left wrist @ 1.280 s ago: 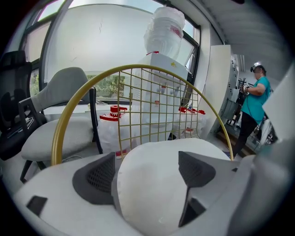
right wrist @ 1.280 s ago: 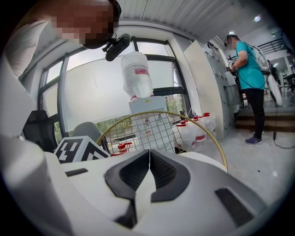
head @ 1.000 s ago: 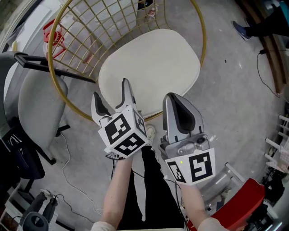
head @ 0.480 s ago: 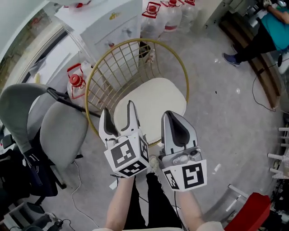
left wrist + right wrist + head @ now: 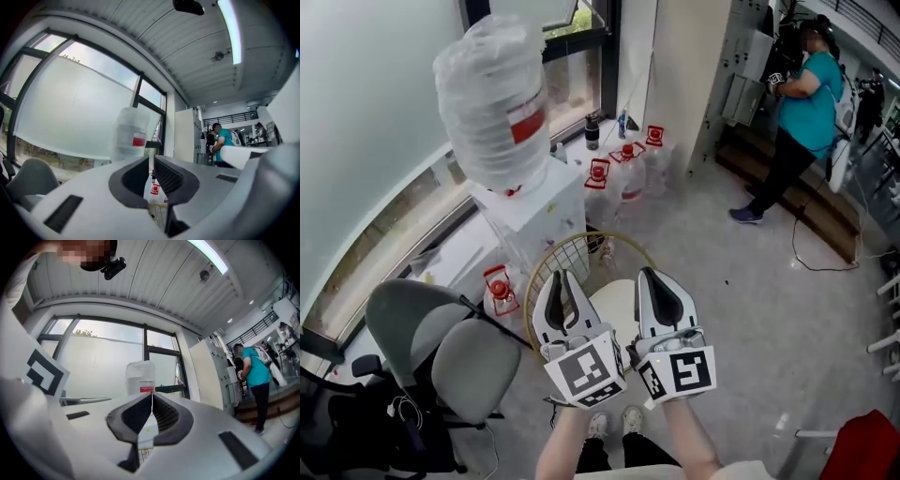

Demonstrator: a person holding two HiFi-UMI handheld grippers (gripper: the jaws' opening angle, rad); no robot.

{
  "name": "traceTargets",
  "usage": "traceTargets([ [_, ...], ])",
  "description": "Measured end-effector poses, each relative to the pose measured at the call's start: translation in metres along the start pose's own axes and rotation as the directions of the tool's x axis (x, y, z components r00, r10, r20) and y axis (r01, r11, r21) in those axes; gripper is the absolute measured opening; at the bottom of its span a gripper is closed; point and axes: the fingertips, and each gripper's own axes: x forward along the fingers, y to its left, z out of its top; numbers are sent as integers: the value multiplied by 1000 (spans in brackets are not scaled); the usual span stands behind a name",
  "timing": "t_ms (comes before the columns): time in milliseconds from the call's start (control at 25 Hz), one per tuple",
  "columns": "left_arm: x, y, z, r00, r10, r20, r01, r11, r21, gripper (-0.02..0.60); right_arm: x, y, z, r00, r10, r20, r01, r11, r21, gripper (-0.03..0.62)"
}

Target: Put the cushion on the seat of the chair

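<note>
Only the head view looks down to the floor, and only there the cushion (image 5: 615, 302) is seen. It is cream and lies on the seat of the gold wire chair (image 5: 567, 258). Its near part is hidden behind the two grippers, which are held up side by side in front of it. The two gripper views look level across the room and show what the head view does not: the ribbed ceiling (image 5: 154, 282) with its light strips (image 5: 206, 256), and the window (image 5: 108, 348) from the front. The left gripper view shows the jaws of the left gripper (image 5: 151, 165) almost together. They have just been closing, a narrow slit is left between them, and nothing is in it; only a far water jug (image 5: 154, 190) shows through. The right gripper view shows the jaws of the right gripper (image 5: 152, 401) closed tip to tip and empty, and at its left edge the marker cube (image 5: 44, 373) of the left gripper. By count there are one cushion, one wire chair, one grey office chair (image 5: 455, 361) at the near left, and one white water dispenser (image 5: 534, 211) with one big bottle (image 5: 492, 103) on top. On the floor stand four water jugs with red caps that I can make out. One person in a teal shirt (image 5: 808, 89) stands at the far right and appears in all three views.
</note>
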Motion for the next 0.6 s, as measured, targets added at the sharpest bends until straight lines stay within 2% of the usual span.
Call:
traceTargets([
  [120, -27, -20, 42, 994, -96, 55, 97, 995, -16, 35, -13, 1, 35, 999, -31, 15, 30, 1000, 2, 17],
  [280, -62, -28, 67, 981, -179, 81, 181, 983, -19, 14, -38, 7, 51, 1000, -29, 10, 28, 999, 15, 17],
  [440, -76, -20, 72, 971, -217, 97, 219, 976, -5, 14, -52, 28, 51, 1000, 20, 5, -20, 999, -45, 17],
  [600, -79, -18, 75, 967, -237, 89, 242, 969, -51, 15, -63, 42, 50, 999, 41, -18, -42, 997, -71, 17],
])
